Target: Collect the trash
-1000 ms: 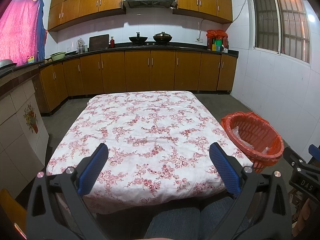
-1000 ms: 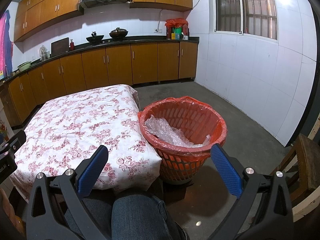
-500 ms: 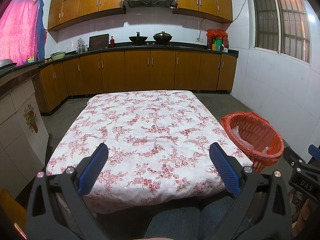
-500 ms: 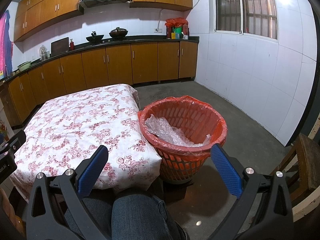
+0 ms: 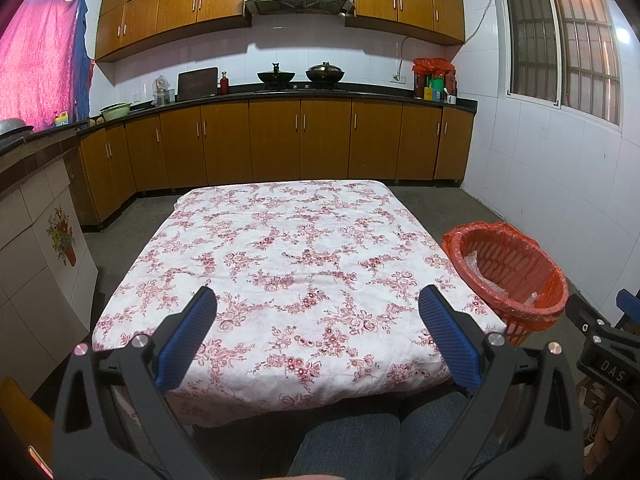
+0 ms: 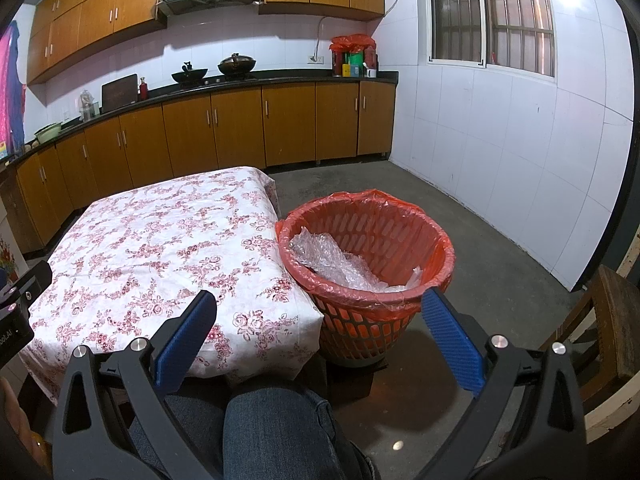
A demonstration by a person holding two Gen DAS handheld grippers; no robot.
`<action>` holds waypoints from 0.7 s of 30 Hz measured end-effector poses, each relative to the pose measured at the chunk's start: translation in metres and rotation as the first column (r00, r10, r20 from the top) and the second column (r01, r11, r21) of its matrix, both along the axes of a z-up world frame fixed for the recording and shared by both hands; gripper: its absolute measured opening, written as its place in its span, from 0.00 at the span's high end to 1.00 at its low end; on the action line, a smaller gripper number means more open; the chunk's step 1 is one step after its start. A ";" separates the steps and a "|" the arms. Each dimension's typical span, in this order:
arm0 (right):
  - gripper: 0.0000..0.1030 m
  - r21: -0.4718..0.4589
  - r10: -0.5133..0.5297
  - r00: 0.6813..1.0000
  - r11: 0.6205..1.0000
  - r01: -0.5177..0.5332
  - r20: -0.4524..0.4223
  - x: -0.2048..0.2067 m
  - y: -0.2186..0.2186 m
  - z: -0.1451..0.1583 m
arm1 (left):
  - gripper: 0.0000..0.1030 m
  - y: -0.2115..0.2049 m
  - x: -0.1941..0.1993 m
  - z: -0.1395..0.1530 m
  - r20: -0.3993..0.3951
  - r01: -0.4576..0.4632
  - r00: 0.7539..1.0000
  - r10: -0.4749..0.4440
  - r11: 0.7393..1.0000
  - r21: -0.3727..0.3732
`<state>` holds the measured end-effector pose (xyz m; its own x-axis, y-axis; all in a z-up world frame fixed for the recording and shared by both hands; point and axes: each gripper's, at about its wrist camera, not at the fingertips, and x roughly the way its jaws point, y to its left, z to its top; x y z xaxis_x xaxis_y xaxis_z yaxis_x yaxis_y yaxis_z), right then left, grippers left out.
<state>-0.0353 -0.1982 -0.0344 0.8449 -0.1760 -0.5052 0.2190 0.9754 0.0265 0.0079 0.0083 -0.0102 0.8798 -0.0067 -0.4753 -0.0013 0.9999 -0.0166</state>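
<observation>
Both tongs hung empty above the seated person's knees, the left gripper [image 5: 316, 312] with fingers spread wide over the near edge of the floral-clothed table [image 5: 280, 248], the right gripper [image 6: 320, 316] equally wide apart. The red-lined basket [image 6: 436, 236] stood on the floor just ahead of the right tongs, touching the table's corner, crumpled clear plastic wrap [image 6: 340, 260] already inside. No loose trash showed on the cloth. The likely risk: a careless right-hand sweep could snag the thin liner or tip the light basket, spilling the wrap.

Low table [image 5: 280, 240] – floral cloth [image 5: 304, 280] over top; red basket [image 6: 366, 256] on floor [image 6: 500, 280] beside.
</observation>
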 end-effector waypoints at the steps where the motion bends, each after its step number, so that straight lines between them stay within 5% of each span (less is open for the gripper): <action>1: 0.02 0.000 0.000 1.000 1.000 0.000 0.000 -0.001 0.001 -0.001 | 0.04 0.000 0.000 0.000 0.000 0.000 1.000 0.000 1.000 0.000; 21: 0.02 0.001 0.000 1.000 1.000 0.000 -0.002 -0.001 -0.002 0.000 | 0.04 0.000 0.000 0.000 -0.003 0.001 1.000 -0.001 1.000 0.001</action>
<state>-0.0360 -0.1998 -0.0345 0.8439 -0.1750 -0.5071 0.2188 0.9754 0.0275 0.0076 0.0080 -0.0103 0.8785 -0.0074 -0.4778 -0.0002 0.9999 -0.0159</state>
